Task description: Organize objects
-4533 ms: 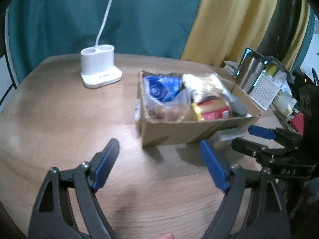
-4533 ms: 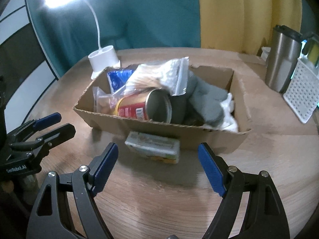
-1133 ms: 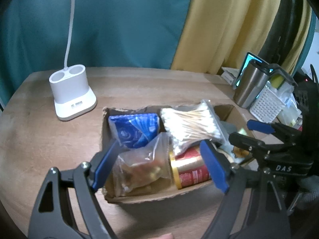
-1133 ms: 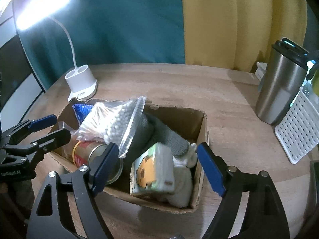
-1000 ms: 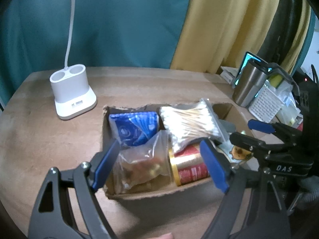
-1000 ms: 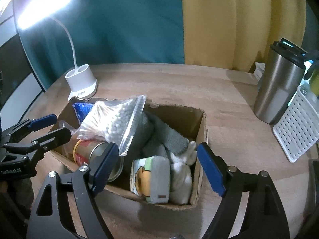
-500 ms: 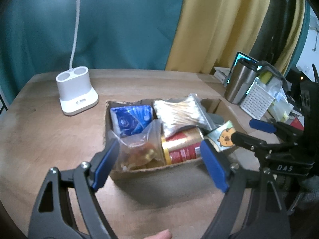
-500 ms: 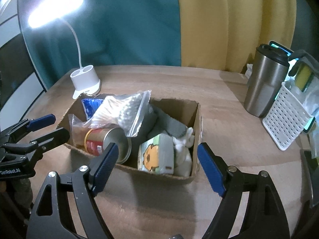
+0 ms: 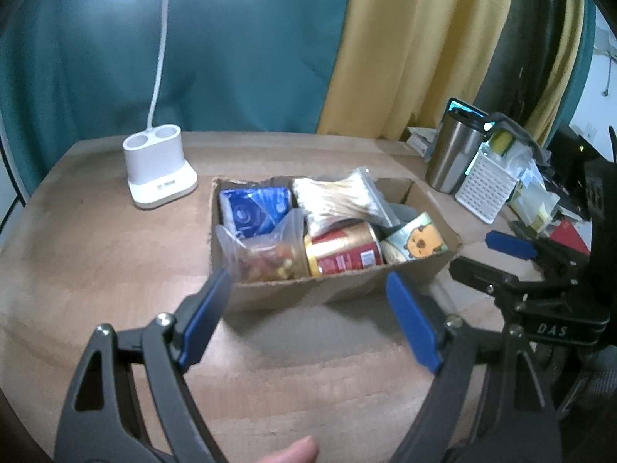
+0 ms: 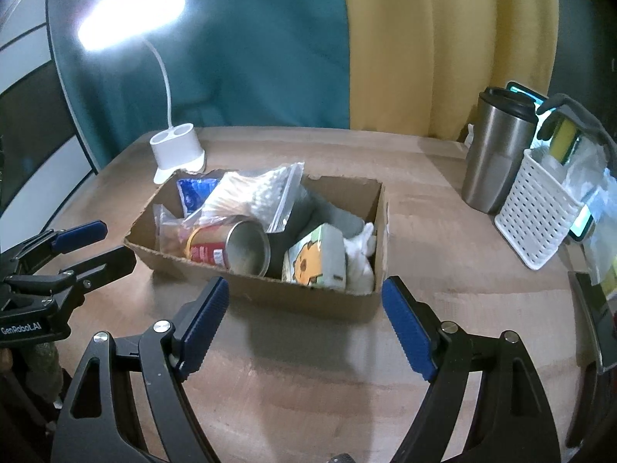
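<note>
On the desk, the cardboard box holds every loose item together, so the left claw and right claw hang wide and empty on its near side.

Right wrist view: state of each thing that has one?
desk lamp: on
cardboard box: open-topped, packed
red can: lying on its side
cotton swab bag: on top, zip end up
steel tumbler: upright, lid on
left gripper: open, empty
right gripper: open, empty
</note>
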### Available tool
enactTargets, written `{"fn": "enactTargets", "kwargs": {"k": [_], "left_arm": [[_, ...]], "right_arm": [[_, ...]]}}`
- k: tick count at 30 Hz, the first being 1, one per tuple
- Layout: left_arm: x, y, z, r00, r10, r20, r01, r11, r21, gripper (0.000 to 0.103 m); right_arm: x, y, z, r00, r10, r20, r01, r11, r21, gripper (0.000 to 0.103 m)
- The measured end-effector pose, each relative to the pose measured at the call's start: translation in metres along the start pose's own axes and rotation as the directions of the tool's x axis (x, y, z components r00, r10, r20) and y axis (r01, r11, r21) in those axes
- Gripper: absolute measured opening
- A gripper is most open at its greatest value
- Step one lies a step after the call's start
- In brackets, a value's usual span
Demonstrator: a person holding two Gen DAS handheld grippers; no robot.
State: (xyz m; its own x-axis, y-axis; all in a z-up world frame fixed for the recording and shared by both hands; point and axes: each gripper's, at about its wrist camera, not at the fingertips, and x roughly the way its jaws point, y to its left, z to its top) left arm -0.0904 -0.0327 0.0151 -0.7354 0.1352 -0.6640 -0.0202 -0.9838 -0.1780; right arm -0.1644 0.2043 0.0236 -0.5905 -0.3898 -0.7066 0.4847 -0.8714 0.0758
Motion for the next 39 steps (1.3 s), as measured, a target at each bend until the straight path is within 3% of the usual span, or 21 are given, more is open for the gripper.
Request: {"fn": "enactTargets", "kwargs": {"k": [19,39], "left_arm": [[-0.041,-0.008,-0.031,0.999,-0.021,0.03,0.02,1.0,0.02,0.084],[-0.05,-0.012,-0.045,0.999,-0.007,0.031,0.006,0.999,0.033,0.084]], "right_arm": [[-0.039,0.022,-0.031,0.999,-0.001,0.035,0.001,1.0,-0.016,0.084],[-0.052,0.028,-0.052,0.999,0.003,0.04,-0.003,1.0,-0.004,0.084]]}}
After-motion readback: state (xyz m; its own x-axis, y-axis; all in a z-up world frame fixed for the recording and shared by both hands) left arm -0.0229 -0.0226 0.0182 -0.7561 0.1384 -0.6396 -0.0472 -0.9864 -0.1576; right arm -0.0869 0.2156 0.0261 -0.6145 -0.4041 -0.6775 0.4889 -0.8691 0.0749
